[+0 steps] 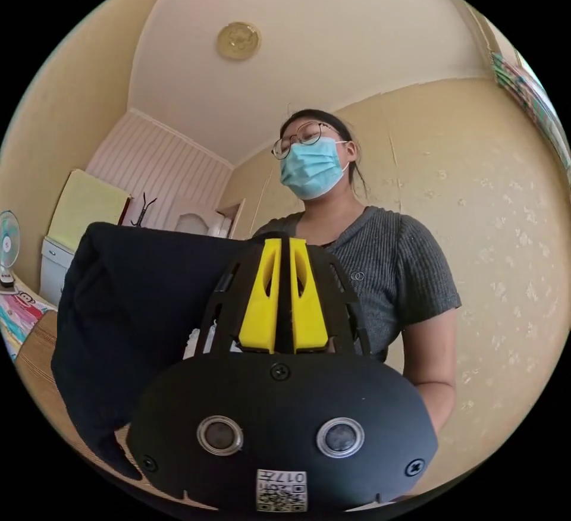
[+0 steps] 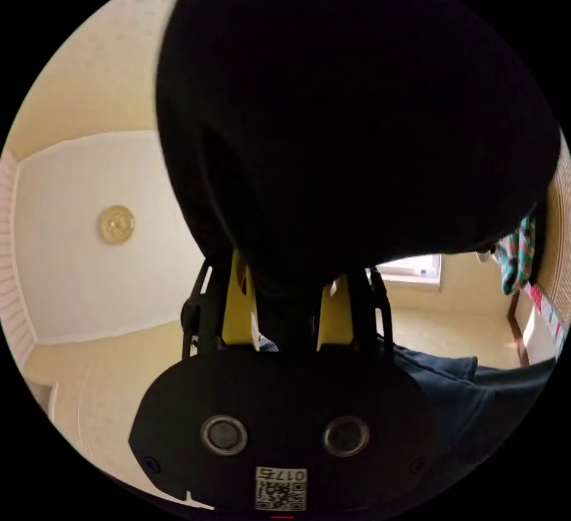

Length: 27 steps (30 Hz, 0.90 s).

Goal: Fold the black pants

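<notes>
**Clerk:** Left gripper [image 1: 284, 292], left gripper view: your yellow jaws stand nearly together, a thin slit between them. Whether cloth is caught in that slit, you cannot tell from here. Black pants [image 1: 137, 319]: a dark mass just beside the jaws on their left, lifted in the air above a wooden table [image 1: 41, 360]. Person in a grey top [image 1: 380, 265] behind. Fan [image 1: 7, 253] and cabinet [image 1: 56, 265] at the far edge.

**Checker:** Risk on that entry?

**Clerk:** If your left jaws have only a sliver of hem, or none, the cloth's weight may pull it free and one corner drops, spoiling the fold line.

**Checker:** Next view.

**Clerk:** Right gripper [image 2: 288, 313], right gripper view: jaws held apart by a thick bunch of black pants [image 2: 357, 116] pressed between them; the fabric balloons up over the lens. Ceiling fitting [image 2: 116, 225] to one side, window [image 2: 410, 265] beyond.

**Checker:** Risk?

**Clerk:** You have several layers bunched there, by the look of it. Lay it down so and a crease is likely. The cloth also blinds you to the landing spot, so you could set it down crooked.
</notes>
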Each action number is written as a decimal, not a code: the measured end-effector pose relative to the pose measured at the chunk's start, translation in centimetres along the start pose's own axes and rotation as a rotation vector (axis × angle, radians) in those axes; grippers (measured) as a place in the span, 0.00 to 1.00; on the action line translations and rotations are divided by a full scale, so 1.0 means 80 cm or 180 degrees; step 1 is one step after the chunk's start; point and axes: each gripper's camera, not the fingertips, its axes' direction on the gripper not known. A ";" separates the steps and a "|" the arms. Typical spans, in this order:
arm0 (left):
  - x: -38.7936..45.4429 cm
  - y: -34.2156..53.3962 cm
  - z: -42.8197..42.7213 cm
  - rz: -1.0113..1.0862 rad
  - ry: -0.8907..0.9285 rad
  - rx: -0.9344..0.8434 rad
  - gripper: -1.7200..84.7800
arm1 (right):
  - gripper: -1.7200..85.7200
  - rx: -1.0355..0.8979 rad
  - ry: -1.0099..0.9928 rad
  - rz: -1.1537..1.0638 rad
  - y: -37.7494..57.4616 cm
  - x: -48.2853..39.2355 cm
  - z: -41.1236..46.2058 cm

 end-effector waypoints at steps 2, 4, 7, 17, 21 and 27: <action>0.008 0.017 0.012 -0.0028 -0.0355 -0.0130 0.03 | 0.17 0.0069 0.0100 -0.0403 -0.005 -0.026 -0.008; 0.019 0.030 0.013 -0.0083 -0.0676 -0.0202 0.04 | 0.16 0.0055 0.0302 -0.0976 -0.007 -0.069 -0.009; 0.031 0.057 0.009 -0.0536 -0.1385 -0.0439 0.05 | 0.16 -0.0055 0.0628 -0.1655 0.005 -0.124 0.005; -0.009 0.112 0.025 -0.1690 -0.3715 -0.0272 0.18 | 0.15 -0.1311 0.3886 -0.2423 0.093 -0.096 0.223; -0.079 0.075 0.063 -0.1544 -0.3773 -0.0544 0.26 | 0.13 -0.2217 0.4496 -0.2333 0.132 0.037 0.301; -0.201 0.087 0.080 -0.2179 -0.2979 -0.1075 0.19 | 0.14 -0.2889 0.4889 -0.2127 0.184 0.157 0.338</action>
